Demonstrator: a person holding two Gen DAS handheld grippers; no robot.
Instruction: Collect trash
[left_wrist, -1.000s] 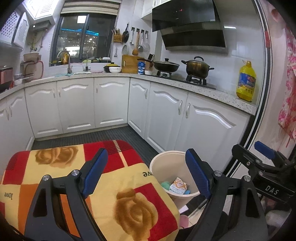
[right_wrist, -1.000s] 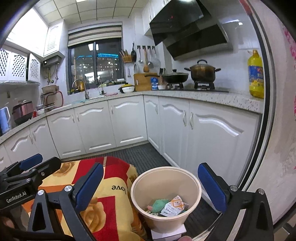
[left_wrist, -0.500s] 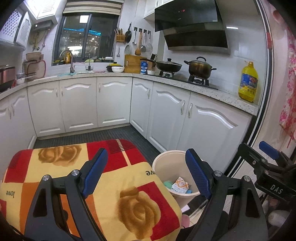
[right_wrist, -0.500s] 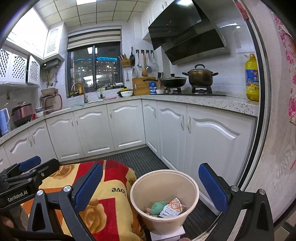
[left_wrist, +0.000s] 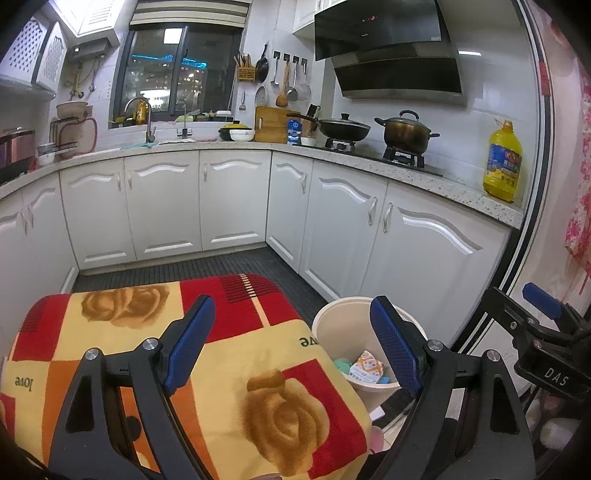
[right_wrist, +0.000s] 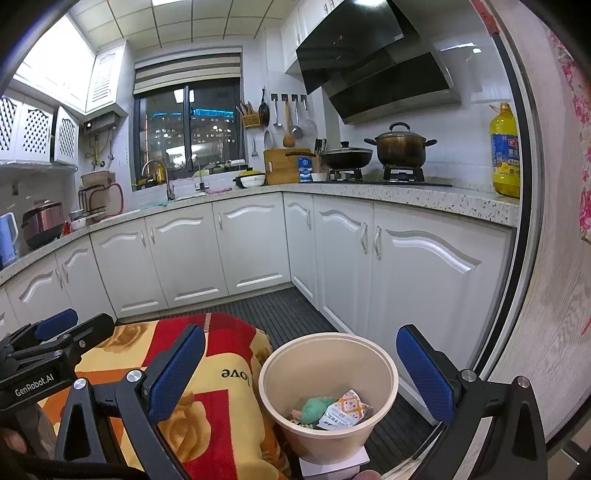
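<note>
The beige trash bin (right_wrist: 328, 398) stands on the dark floor just beside the cloth-covered table, holding a printed wrapper (right_wrist: 345, 408) and a green scrap (right_wrist: 314, 406); the wrapper's print is too small to read. At the bin's nine o'clock the rose-patterned cloth (left_wrist: 236, 369) reads "love". The left gripper (left_wrist: 291, 343), marked "GenRobot.AI", and the right gripper (right_wrist: 306, 373), marked "DAS", both stand spread and empty. White cabinets (right_wrist: 236, 243), a speckled counter and a yellow oil bottle (left_wrist: 504, 162) ring the kitchen.

One bin (right_wrist: 328, 391), two tools (left_wrist: 295, 343) (right_wrist: 303, 373), two stovetop pots (right_wrist: 400, 149) (right_wrist: 347, 157), one oil bottle (right_wrist: 505, 155).
</note>
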